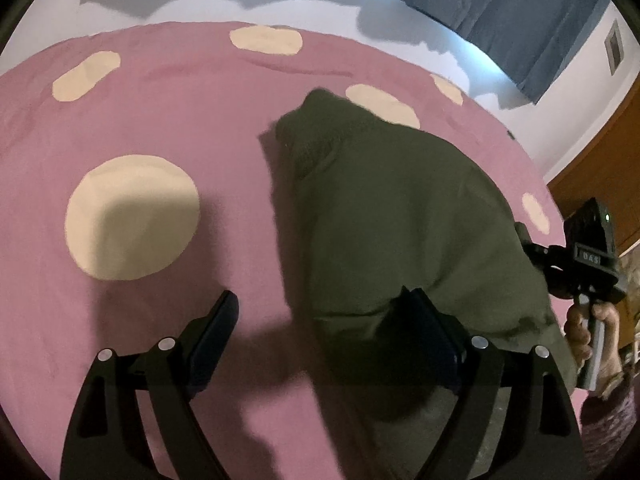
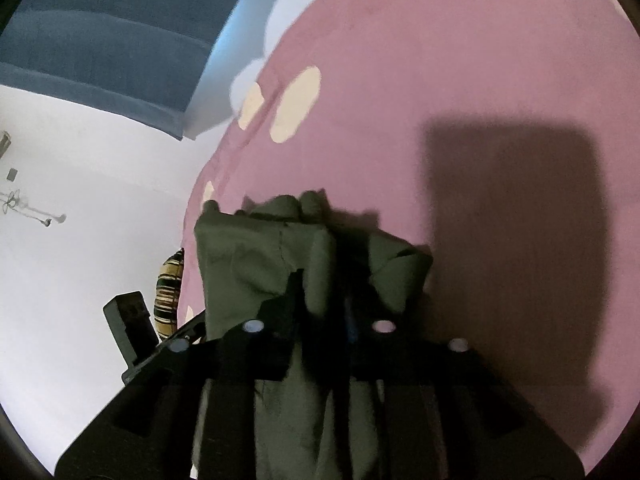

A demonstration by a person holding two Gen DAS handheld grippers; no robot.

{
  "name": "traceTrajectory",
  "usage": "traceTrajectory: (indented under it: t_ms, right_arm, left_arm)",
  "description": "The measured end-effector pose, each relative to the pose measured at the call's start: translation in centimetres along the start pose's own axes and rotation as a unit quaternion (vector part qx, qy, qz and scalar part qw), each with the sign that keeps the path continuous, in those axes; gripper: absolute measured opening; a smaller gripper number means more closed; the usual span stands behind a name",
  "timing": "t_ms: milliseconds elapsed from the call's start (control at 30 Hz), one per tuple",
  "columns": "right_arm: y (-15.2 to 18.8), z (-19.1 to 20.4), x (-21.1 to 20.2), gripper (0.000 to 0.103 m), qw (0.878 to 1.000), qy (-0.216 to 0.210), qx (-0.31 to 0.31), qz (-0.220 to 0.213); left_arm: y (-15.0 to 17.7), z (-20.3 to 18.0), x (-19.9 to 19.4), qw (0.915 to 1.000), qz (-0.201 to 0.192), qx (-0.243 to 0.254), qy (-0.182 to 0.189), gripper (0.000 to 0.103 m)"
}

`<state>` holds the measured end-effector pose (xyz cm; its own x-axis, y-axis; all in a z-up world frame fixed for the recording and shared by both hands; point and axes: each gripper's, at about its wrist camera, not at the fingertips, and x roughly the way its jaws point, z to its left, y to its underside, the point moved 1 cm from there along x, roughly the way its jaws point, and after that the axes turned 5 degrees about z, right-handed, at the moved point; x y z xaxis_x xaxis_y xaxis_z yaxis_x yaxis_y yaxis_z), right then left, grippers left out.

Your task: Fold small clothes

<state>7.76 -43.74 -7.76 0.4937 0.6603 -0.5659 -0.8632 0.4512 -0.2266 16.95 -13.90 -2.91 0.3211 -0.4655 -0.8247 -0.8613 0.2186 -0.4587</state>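
- One olive green garment (image 1: 400,216) lies bunched on the pink bedspread (image 1: 160,128) with cream spots
- Left gripper (image 1: 320,312) hangs jaws wide, right finger (image 1: 430,322) over the garment's near edge
- Right gripper (image 2: 320,284), in a hand (image 1: 592,336), has cloth bunched between narrowed jaws; whether they pinch it I cannot tell

You are working over a bed (image 1: 168,128) with a pink cover scattered with cream dots (image 1: 132,228); an olive-green garment (image 1: 400,216) lies bunched on its right part, one edge lifted off the cover.
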Motion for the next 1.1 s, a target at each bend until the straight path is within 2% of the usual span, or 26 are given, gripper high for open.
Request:
traceTrajectory:
  t_ms: [33,67,100,233,333,467,767,833,900,933,1000,1100]
  right_arm:
    - [0.3,0.4,-0.9,0.052,1.0,0.0,-0.007,-0.011]
    - [0.6,0.9,-2.2,0.067,0.999,-0.002,-0.016,-0.029]
    - [0.7,1.1,-2.8,0.072,0.999,-0.004,-0.021,-0.039]
    - [1.2,0.6,-4.8,0.075,0.999,0.001,-0.02,-0.05]
    - [1.4,-0.7,-4.4,0.075,0.999,0.011,-0.009,-0.039]
    - [1.4,-1.5,-2.5,0.075,1.0,-0.001,0.003,-0.02]
    - [-0.8,-0.6,0.6,0.075,1.0,-0.011,-0.017,0.009]
    - [-1.1,-0.3,0.9,0.066,0.999,0.002,-0.029,0.017]
    - [-1.1,-0.3,1.3,0.038,0.999,0.012,-0.034,0.028]
    - [-1.1,-0.7,1.6,0.033,0.999,0.001,-0.024,0.034]
    - [-1.0,-1.0,1.7,0.025,0.999,-0.002,-0.023,0.033]
    - [-0.8,-1.4,1.7,0.02,1.0,-0.012,-0.013,0.025]
  left_arm:
    - [0.1,0.2,-1.0,0.9999,-0.01,-0.002,0.007,0.084]
    - [0.2,0.3,-1.8,0.9997,-0.021,0.0,0.014,0.084]
    - [0.4,0.5,-2.9,0.9992,-0.036,0.004,0.019,0.084]
    - [0.6,1.4,-4.3,0.998,-0.051,0.006,0.038,0.086]
    - [0.3,2.0,-3.7,0.9974,-0.044,-0.007,0.057,0.086]
    - [-0.3,1.9,-1.8,0.9957,-0.02,-0.025,0.088,0.086]
    - [-1.9,0.8,1.7,0.9965,0.002,-0.012,0.083,0.086]
    - [-2.5,0.7,2.1,0.9968,0.003,-0.009,0.079,0.084]
    - [-2.9,0.6,2.5,0.995,0.012,-0.009,0.098,0.058]
    - [-3.1,0.4,2.8,0.9941,0.019,-0.012,0.106,0.055]
    - [-3.3,-0.4,3.0,0.9964,0.022,-0.001,0.082,0.051]
    - [-3.4,-1.0,3.1,0.9979,0.025,0.013,0.059,0.05]
